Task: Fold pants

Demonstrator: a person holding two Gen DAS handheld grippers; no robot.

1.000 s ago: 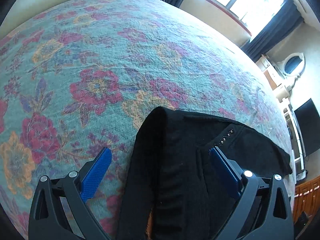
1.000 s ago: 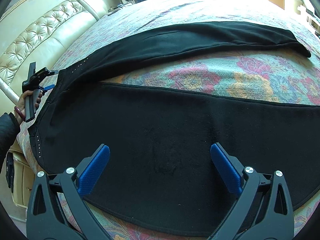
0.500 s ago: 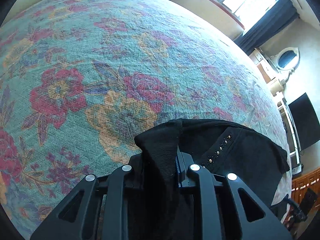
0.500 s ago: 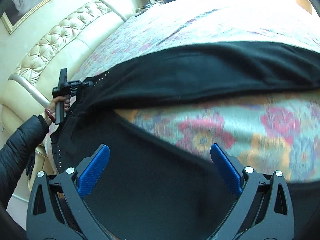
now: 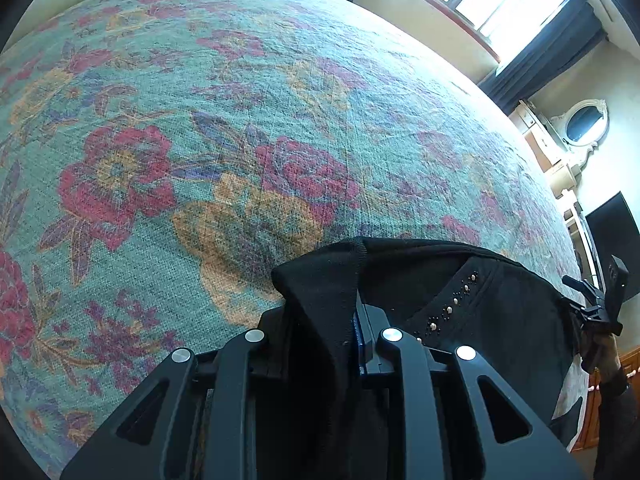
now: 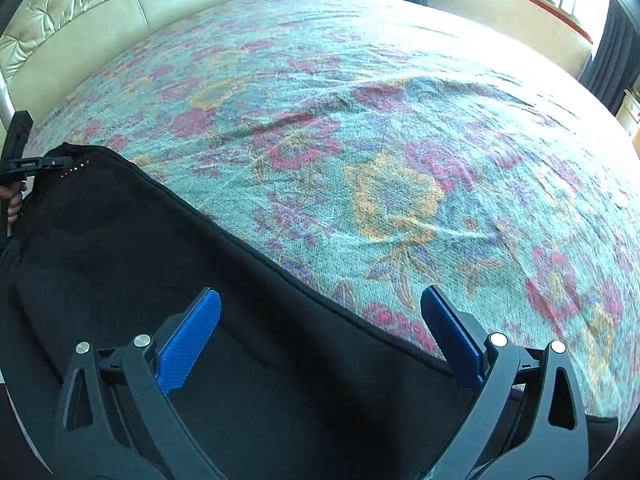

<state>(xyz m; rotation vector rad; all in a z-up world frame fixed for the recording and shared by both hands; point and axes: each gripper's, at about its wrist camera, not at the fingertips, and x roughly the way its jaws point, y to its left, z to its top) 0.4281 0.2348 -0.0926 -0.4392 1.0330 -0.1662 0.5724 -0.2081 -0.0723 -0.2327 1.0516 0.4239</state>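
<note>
Black knit pants point(image 6: 168, 280) with a row of small metal studs lie on the floral teal bedspread point(image 6: 360, 120), their waistband corner at the near left of the bed. Left gripper point(image 5: 340, 320) has just closed and pinches that waistband corner between its pads, probably to lift it for the fold. Right gripper point(image 6: 320, 328) hangs wide open above the pant leg's far edge, gripping nothing, likely lining up for a second hold along that seam.

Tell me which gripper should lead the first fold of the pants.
Left, probably. The left gripper is shut on the pants at the studded waistband, while the right gripper hangs open over the fabric, gripping nothing.
</note>
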